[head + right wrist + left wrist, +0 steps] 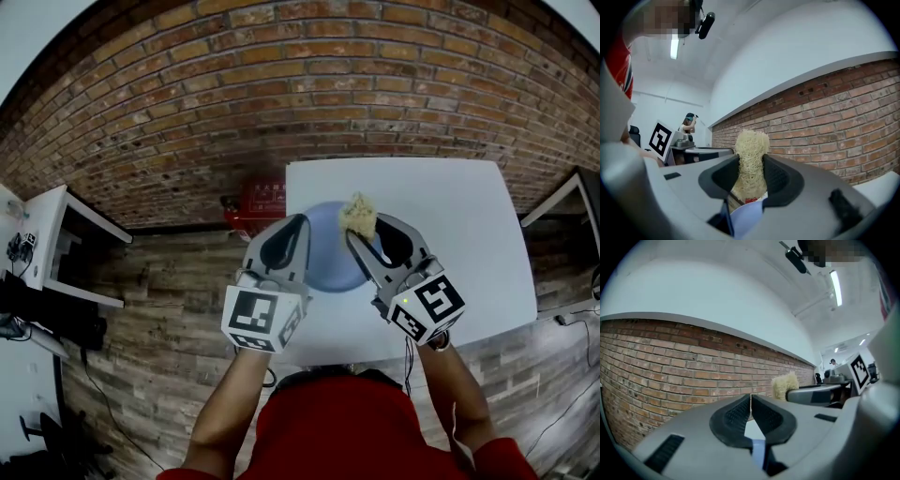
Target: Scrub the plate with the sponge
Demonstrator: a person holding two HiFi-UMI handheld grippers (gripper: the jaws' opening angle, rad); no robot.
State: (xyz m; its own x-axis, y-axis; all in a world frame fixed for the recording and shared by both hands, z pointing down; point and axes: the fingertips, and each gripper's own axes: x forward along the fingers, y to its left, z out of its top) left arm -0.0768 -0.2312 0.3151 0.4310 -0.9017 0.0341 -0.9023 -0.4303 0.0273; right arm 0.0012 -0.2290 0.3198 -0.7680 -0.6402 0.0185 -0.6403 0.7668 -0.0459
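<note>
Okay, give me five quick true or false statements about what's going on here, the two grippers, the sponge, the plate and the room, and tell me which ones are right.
1. The right gripper is clamped on the pale yellow fibrous sponge. True.
2. The left gripper has its jaws wide apart. False: its jaws are together.
3. In the head view, the round blue plate shows between the two grippers. True.
4. The table has a dark wooden top. False: its top is white.
5. A red brick wall stands beyond the table. True.
</note>
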